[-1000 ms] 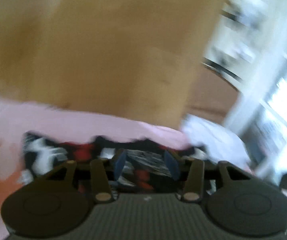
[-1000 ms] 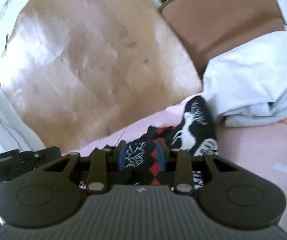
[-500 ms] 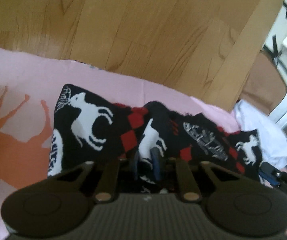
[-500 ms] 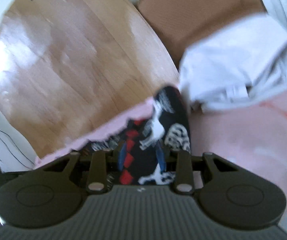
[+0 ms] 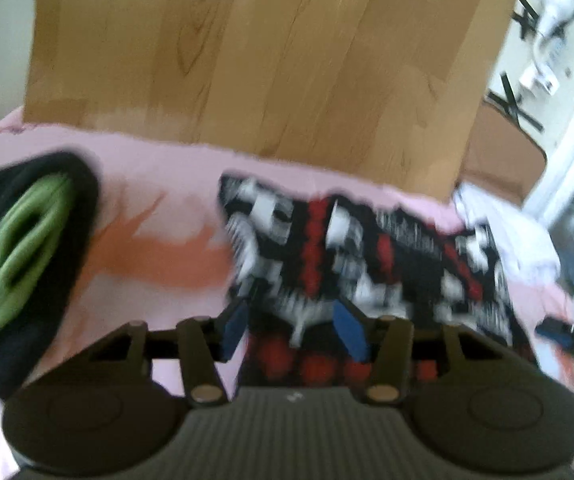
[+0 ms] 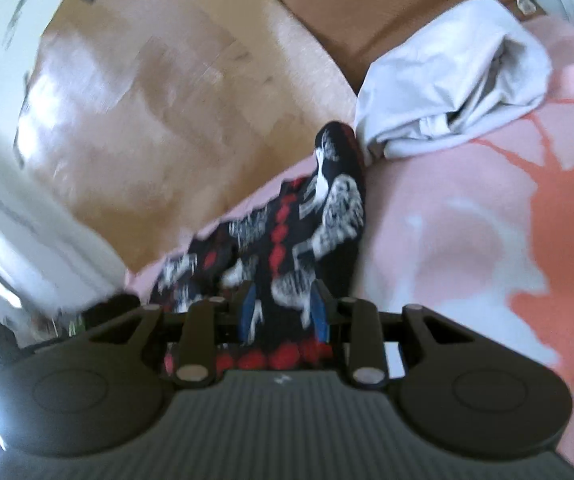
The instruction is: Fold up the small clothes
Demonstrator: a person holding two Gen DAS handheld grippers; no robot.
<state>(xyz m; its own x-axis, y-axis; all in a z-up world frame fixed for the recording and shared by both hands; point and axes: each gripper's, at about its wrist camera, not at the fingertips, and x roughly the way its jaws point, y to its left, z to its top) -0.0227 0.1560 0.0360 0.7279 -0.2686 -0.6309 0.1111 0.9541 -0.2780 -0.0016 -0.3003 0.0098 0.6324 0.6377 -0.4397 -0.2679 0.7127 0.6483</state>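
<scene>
Wooden flooring [image 5: 271, 60] is showing beyond a pink blanket [image 6: 467, 240] where a black, red and white patterned garment [image 5: 367, 248] is lying. Left tongs [image 5: 293, 328] are opening, pads clear of it. Right tongs [image 6: 283, 314] are clenching its fabric, near a white cloth [image 6: 447, 96].

Pink blanket [image 6: 467, 240] with orange print, wooden floor [image 5: 287, 60], brown mat [image 6: 367, 8]
</scene>
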